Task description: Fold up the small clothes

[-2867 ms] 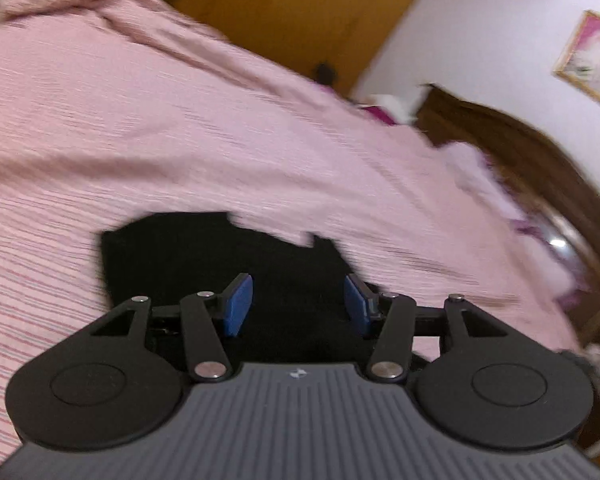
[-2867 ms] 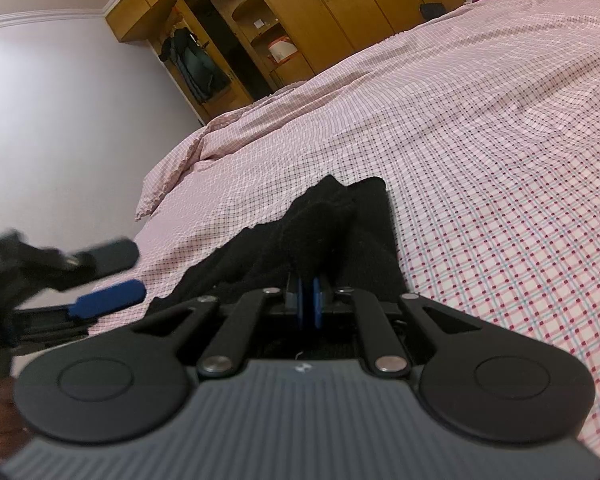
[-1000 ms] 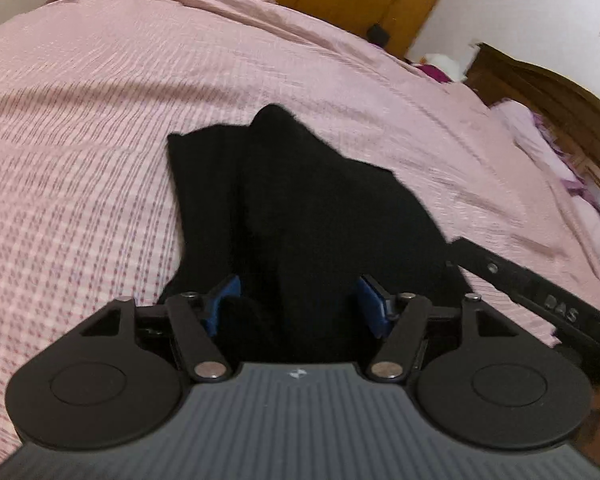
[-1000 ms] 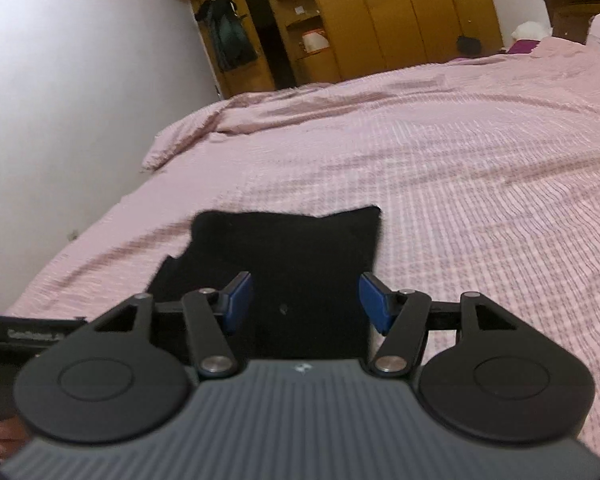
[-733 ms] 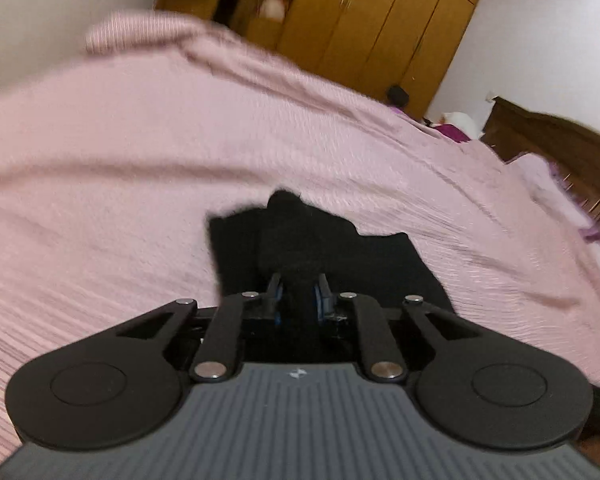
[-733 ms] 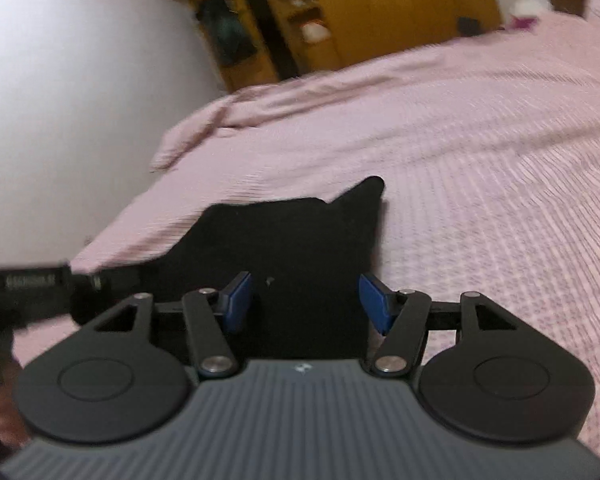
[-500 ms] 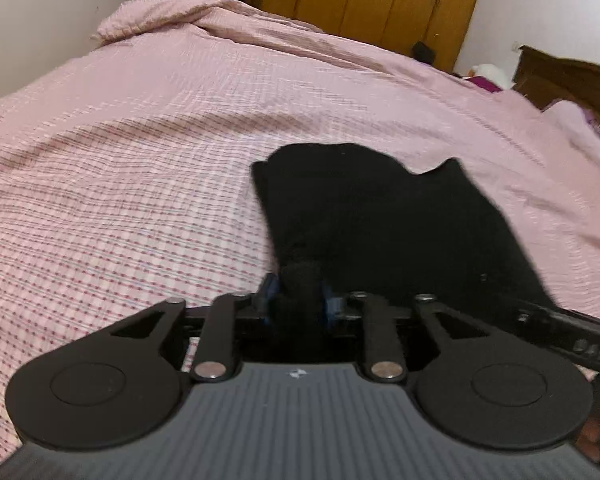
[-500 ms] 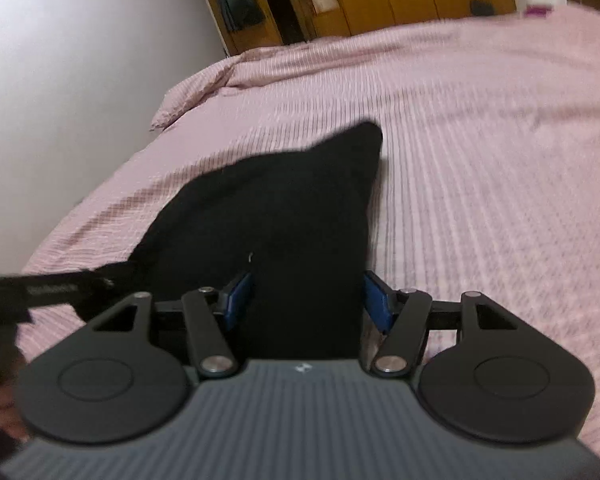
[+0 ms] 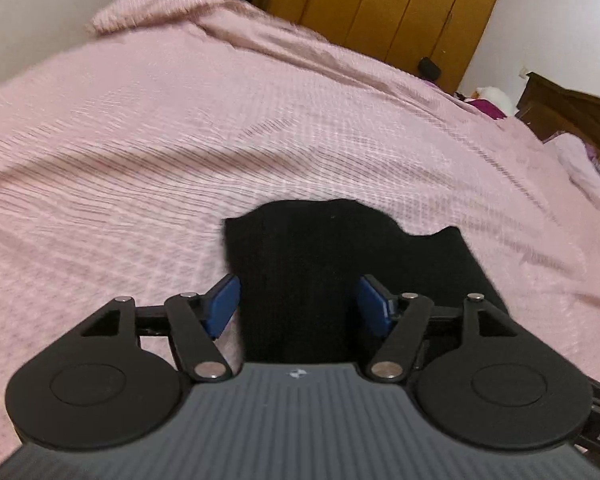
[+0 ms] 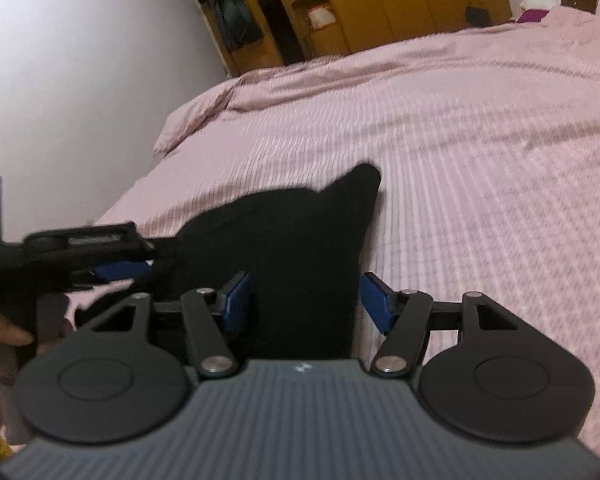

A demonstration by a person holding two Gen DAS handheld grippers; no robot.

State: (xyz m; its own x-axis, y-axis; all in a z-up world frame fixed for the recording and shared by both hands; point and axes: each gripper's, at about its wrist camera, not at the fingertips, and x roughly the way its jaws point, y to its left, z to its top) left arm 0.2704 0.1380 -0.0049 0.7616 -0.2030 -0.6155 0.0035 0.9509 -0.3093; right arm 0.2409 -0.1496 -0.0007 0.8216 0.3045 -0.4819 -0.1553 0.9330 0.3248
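A small black garment [image 9: 340,264] lies folded on the pink checked bedspread [image 9: 140,140], its near part between my left gripper's blue pads. The left gripper [image 9: 300,304] hovers over the garment's near left edge, its jaws opening and the pads clear of the cloth. In the right wrist view the same black garment [image 10: 300,248] spreads ahead, one corner pointing away. My right gripper [image 10: 306,302] stands open above its near right edge, pads not pressing. The left gripper [image 10: 112,256] shows there at the left, over the cloth's left side, with a hand behind it.
The bedspread [image 10: 480,160] stretches far ahead and to both sides. Wooden wardrobes [image 9: 400,12] line the far wall. A dark wooden headboard [image 9: 572,112] and pillows stand at the right. A bare wall [image 10: 80,60] runs along the left of the bed.
The left gripper, shut on a pinch of the black cloth half a second ago, has let go and opened. It pulled back and the view swung. The right gripper stayed open over the garment.
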